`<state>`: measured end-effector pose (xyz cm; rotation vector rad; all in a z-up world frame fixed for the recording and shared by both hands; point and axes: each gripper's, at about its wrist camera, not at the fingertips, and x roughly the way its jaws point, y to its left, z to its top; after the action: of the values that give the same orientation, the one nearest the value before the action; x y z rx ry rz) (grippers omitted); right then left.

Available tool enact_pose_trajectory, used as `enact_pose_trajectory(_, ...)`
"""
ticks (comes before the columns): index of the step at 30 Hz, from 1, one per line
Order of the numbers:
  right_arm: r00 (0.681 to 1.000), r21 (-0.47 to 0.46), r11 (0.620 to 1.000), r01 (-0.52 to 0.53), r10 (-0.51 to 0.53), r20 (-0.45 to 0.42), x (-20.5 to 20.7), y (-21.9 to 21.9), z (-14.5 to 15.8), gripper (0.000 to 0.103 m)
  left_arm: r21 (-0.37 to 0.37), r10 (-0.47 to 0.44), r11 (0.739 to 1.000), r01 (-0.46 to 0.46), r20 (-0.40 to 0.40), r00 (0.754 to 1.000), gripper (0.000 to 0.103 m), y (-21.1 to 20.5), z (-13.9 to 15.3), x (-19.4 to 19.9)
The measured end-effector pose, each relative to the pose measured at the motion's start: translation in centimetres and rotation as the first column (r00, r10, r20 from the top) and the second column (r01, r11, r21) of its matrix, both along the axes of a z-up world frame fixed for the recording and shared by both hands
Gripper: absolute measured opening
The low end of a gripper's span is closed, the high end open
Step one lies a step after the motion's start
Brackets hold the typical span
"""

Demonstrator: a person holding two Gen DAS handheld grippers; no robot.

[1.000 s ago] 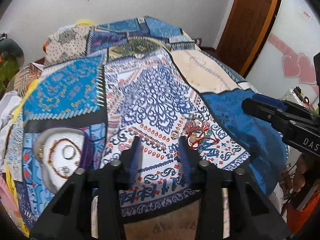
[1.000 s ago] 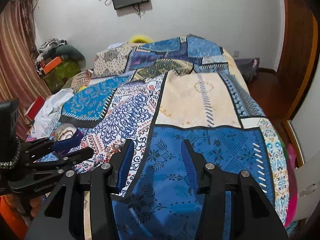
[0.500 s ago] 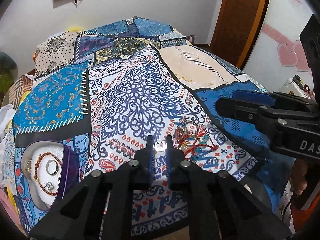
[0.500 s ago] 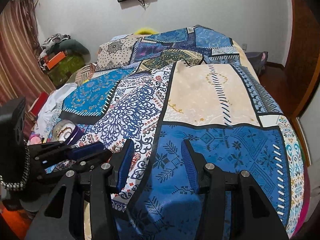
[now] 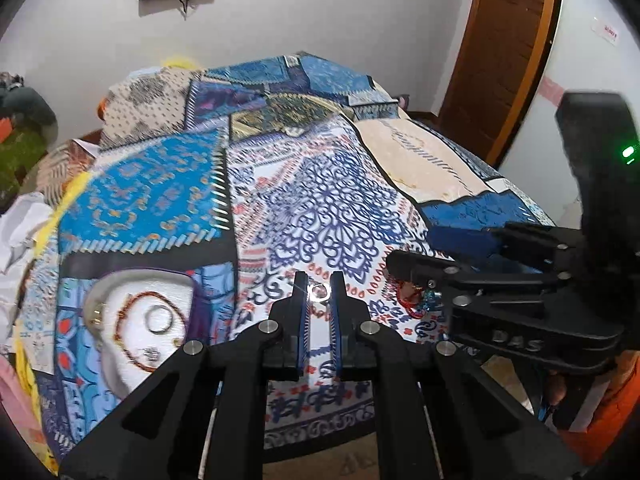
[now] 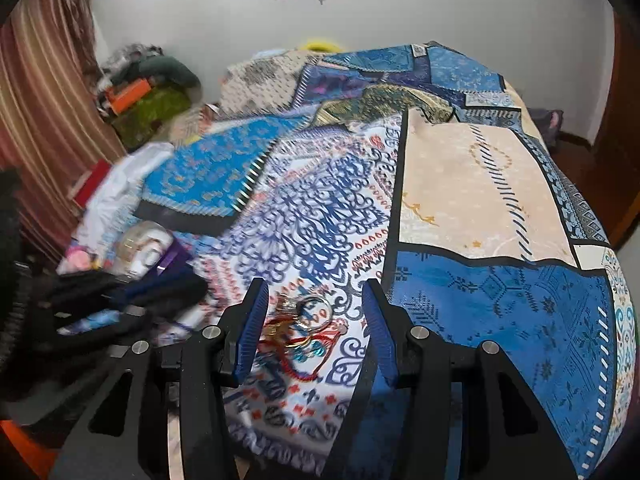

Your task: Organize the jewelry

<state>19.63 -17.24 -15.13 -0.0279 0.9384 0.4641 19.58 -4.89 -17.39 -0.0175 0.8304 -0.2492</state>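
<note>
The left claw pinches a small silver ring at its tips, above the patterned bedspread. The right claw is spread wide over a tangled jewelry pile on the bed. Left of both sits what looks like a purple-rimmed jewelry tray, somewhat blurred, holding a beaded bracelet.

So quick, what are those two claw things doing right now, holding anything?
Left gripper: closed on a small silver ring.
Right gripper: open, holding nothing, poised over the jewelry pile.
</note>
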Motion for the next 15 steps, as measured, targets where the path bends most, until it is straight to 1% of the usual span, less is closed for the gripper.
enact_pose_trajectory(1, 1.000, -0.001, 1.000, 0.002, -0.002, 0.009, -0.1, -0.1, 0.1, 0.040, -0.002, 0.000, 1.000, 0.000, 0.005, 1.000, 0.008, 0.1, 0.2, -0.1)
enact_pose_trajectory(2, 1.000, 0.002, 1.000, 0.001, -0.001, 0.007, -0.1, -0.2, 0.1, 0.034, -0.004, -0.002, 1.000, 0.002, 0.008, 1.000, 0.008, 0.1, 0.3, -0.2)
enact_pose_trajectory(4, 1.000, 0.004, 1.000, -0.008, 0.008, -0.002, -0.1, -0.3, 0.0, 0.027, -0.008, -0.003, 1.000, 0.003, 0.012, 1.000, 0.008, 0.1, 0.4, -0.3)
enact_pose_trajectory(9, 1.000, -0.001, 1.000, 0.000, 0.000, 0.005, -0.3, -0.4, 0.4, 0.026, -0.016, 0.000, 1.000, 0.000, 0.026, 1.000, 0.008, 0.1, 1.0, -0.7)
enact_pose_trajectory(11, 1.000, 0.011, 1.000, 0.001, -0.001, 0.003, -0.5, -0.6, 0.9, 0.011, -0.016, 0.008, 1.000, -0.007, 0.033, 0.999, 0.008, 0.3, 1.4, -0.8)
enact_pose_trajectory(15, 0.999, 0.013, 1.000, 0.018, -0.019, 0.035, -0.8, -0.8, 2.0, 0.011, -0.021, 0.024, 1.000, -0.023, 0.050, 0.998, 0.008, 0.9, 2.2, -1.2)
